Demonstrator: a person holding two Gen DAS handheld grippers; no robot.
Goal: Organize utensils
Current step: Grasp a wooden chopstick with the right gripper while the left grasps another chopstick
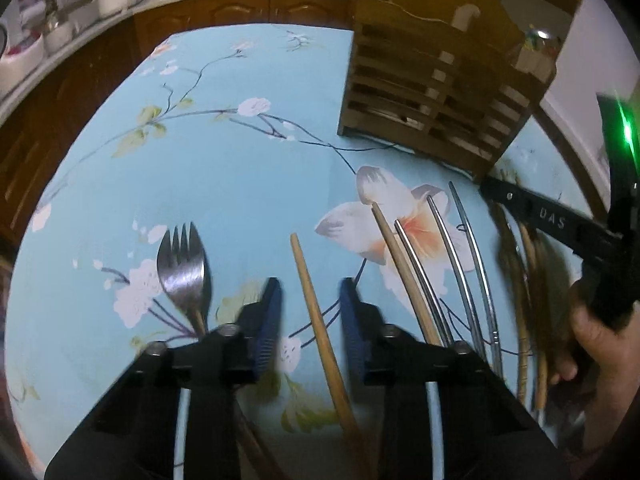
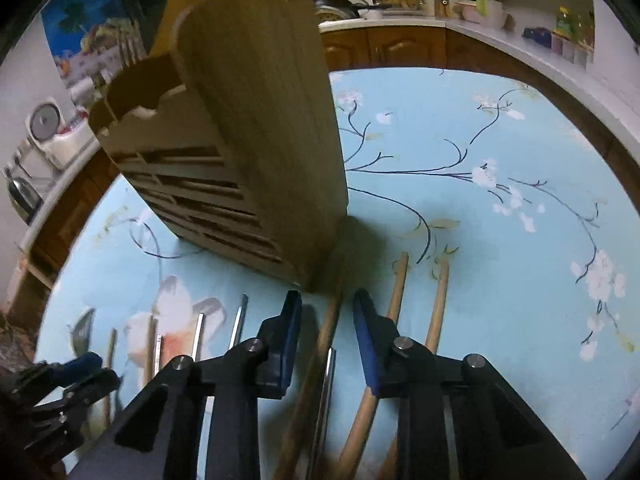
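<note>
Both grippers are down over the blue floral tablecloth [image 1: 240, 168], where the utensils lie in a loose row. The left gripper [image 1: 310, 292] has its blue pads either side of a wooden chopstick [image 1: 316, 320], gap plainly visible, not yet pinching it. A metal spork [image 1: 184, 268] lies just left of that, and more wooden and steel chopsticks [image 1: 444, 248] fan out to the right. The right gripper [image 2: 327, 304] straddles a darker wooden chopstick [image 2: 326, 332], fingers narrowed but apart from it; two pale wooden sticks [image 2: 438, 300] lie beside. The slatted wooden utensil holder [image 2: 248, 140] stands upright just beyond.
</note>
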